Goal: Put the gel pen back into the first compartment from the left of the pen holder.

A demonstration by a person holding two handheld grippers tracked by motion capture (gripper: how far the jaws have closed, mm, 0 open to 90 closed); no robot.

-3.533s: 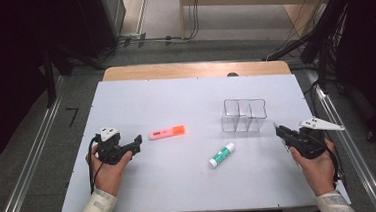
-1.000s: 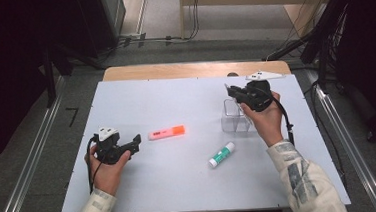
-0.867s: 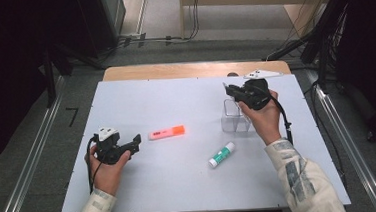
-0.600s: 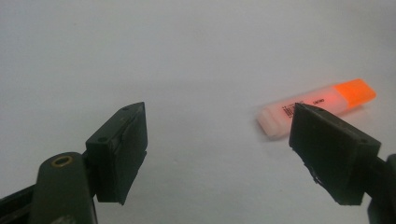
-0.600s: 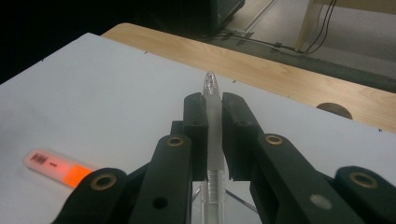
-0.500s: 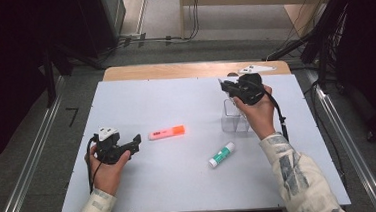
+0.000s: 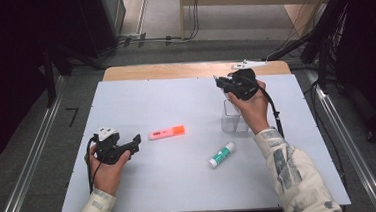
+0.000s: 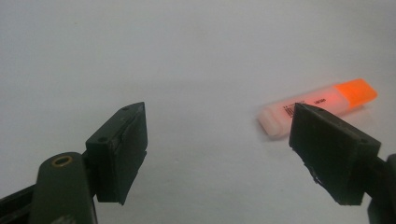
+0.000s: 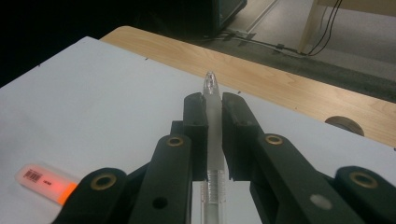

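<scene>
My right gripper (image 9: 214, 105) is shut on a clear pen (image 9: 213, 140), whose tip pokes out past the jaws. In the high view this gripper (image 7: 223, 82) hangs above the far right of the white table (image 7: 181, 186), just beyond a clear plastic holder (image 7: 233, 118). An orange highlighter (image 7: 166, 132) lies mid-table, with a green-and-white glue stick (image 7: 221, 155) nearer the front. The left gripper (image 7: 128, 144) rests at the front left, pointing at the highlighter. Its jaws (image 8: 219, 140) stand wide open and empty, and the highlighter (image 8: 322, 105) lies a little ahead of them.
A wooden strip (image 7: 173, 71) runs along the table's far edge. Metal rails (image 7: 30, 167) flank both sides, and cables (image 7: 161, 37) lie on the floor behind. The highlighter (image 9: 46, 179) sits at the lower left of the right gripper view.
The right hand came from the table's right edge to the clear holder, then drifted away from it toward the far edge and a little left. The left hand stayed put.
</scene>
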